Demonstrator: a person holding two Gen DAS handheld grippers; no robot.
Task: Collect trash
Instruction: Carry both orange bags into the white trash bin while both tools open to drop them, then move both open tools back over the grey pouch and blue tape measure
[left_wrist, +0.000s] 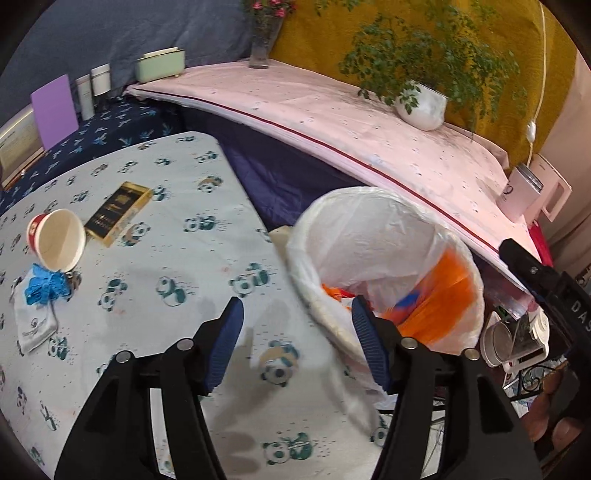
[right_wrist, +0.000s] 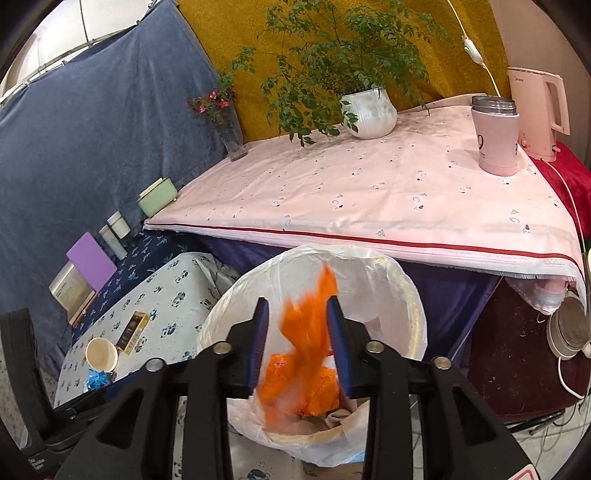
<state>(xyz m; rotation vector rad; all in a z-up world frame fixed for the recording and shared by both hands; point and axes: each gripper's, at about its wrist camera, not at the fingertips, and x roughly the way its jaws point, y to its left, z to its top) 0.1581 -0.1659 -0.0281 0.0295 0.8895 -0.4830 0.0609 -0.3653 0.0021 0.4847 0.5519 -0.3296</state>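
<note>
Ribbed blue gripper (right_wrist: 299, 343) pads flank crinkled orange plastic (right_wrist: 306, 332) above round bin (right_wrist: 413, 325).

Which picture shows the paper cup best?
The left wrist view. There the paper cup lies tipped on the panda cloth, big and near, its open mouth and red outside clear. The right wrist view shows the same cup only small, low at the left, mouth toward the camera, with little detail.

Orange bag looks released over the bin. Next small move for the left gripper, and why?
Probably swing the left gripper back over the panda cloth toward the paper cup. Its jaws stand open and empty, the orange plastic bag is already between the right gripper's open pads above the lined trash bin, and the cup, blue glove and box remain.
</note>
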